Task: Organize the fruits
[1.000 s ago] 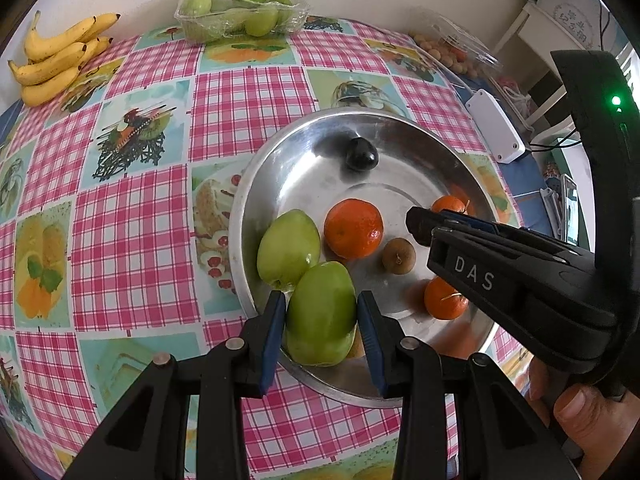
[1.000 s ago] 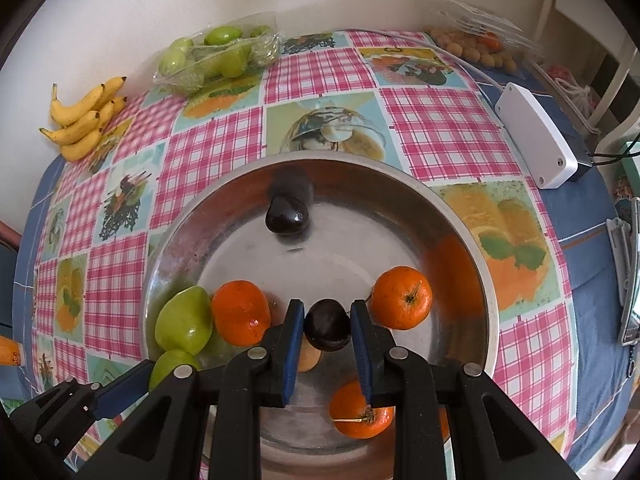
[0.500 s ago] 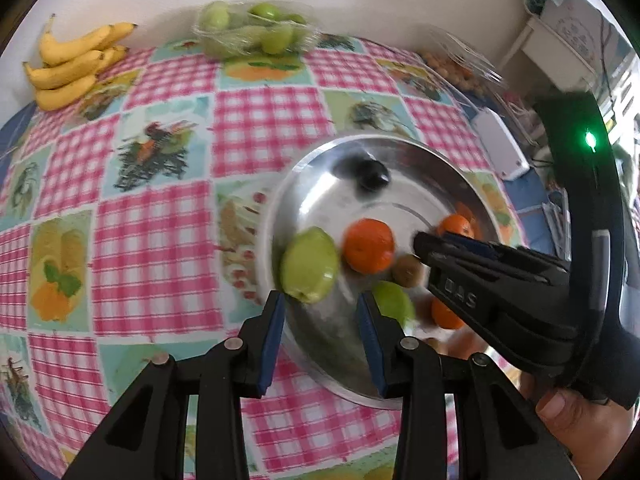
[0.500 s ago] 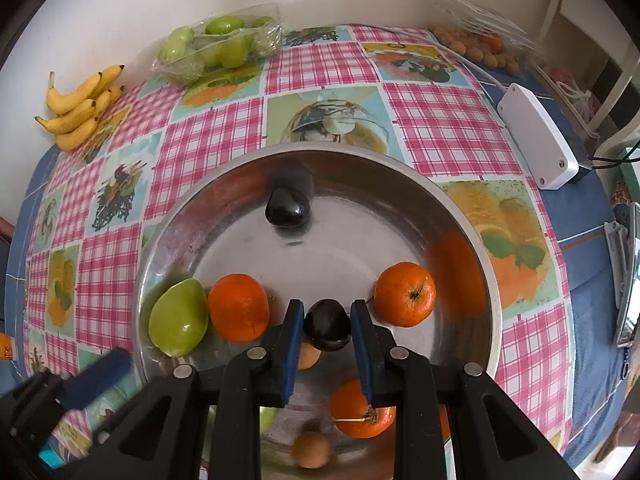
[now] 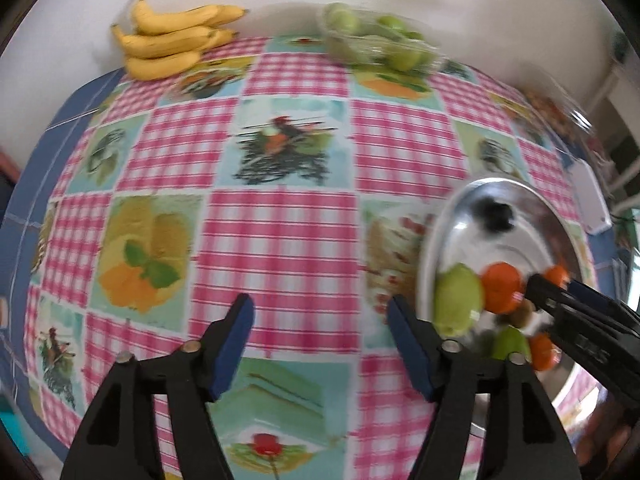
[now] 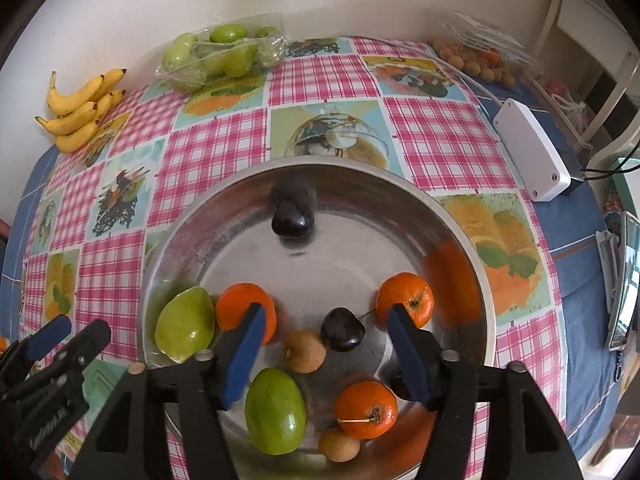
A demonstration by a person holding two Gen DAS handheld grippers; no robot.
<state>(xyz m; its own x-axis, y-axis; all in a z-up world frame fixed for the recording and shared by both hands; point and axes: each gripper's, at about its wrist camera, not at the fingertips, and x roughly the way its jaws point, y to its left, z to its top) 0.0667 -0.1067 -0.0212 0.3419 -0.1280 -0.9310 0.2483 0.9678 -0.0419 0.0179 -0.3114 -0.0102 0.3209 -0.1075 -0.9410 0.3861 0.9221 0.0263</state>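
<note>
A steel bowl [image 6: 460, 248] holds two green fruits [image 6: 185, 329], three oranges [image 6: 405, 299], two dark plums [image 6: 342, 329] and small brown fruits [image 6: 305, 350]. My right gripper [image 6: 326, 350] is open over the bowl, with the near plum lying loose between its pads. My left gripper [image 5: 320, 344] is open and empty over the checked tablecloth, left of the bowl [image 5: 452, 216]; it also shows in the right wrist view [image 6: 66, 334].
Bananas [image 5: 168, 44] and a clear tray of green fruit [image 5: 380, 44] lie at the table's far edge by the wall. A white box [image 6: 530, 148] with cable and a bag of small nuts [image 6: 476, 60] sit at the right. A phone [image 6: 622, 284] lies far right.
My right gripper has opened and let the dark plum drop into the bowl. My left gripper has swung left off the bowl and opened wider, leaving the green fruit in the bowl.
</note>
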